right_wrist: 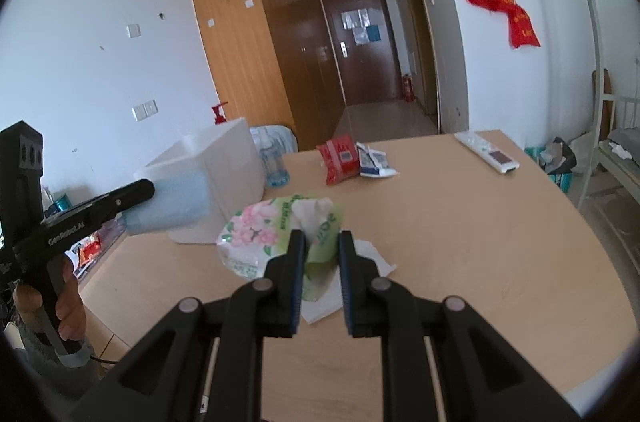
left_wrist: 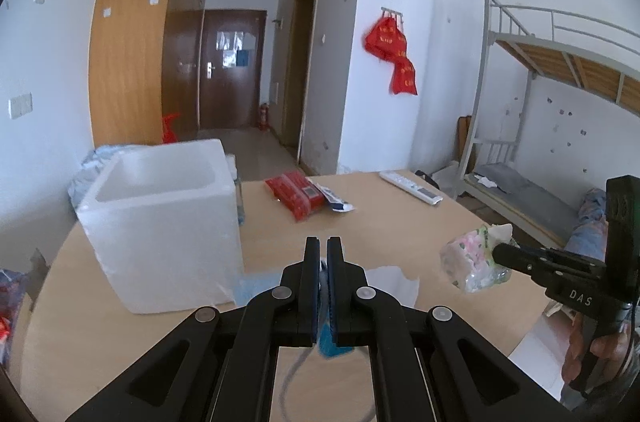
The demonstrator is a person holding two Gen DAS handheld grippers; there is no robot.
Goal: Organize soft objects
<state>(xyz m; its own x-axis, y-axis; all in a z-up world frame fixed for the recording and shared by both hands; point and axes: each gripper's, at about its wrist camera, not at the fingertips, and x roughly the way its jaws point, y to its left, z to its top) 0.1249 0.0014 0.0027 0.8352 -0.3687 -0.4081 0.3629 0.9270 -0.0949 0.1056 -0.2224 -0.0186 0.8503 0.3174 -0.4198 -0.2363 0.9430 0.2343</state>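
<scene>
Foam box [left_wrist: 160,222] stands open-topped on the desk [right_wrist: 460,222], ahead and left of both grippers, nearer the left one. Left gripper [left_wrist: 323,246] is clenched on a thin pale-blue item [right_wrist: 172,206]. Right gripper [right_wrist: 322,242] grasps a tissue pack [right_wrist: 276,222], soft and crinkled, floral pink and green, held clear above the desk.

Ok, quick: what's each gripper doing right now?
Left gripper: shut on a light blue face mask.
Right gripper: shut on a tissue pack.
</scene>
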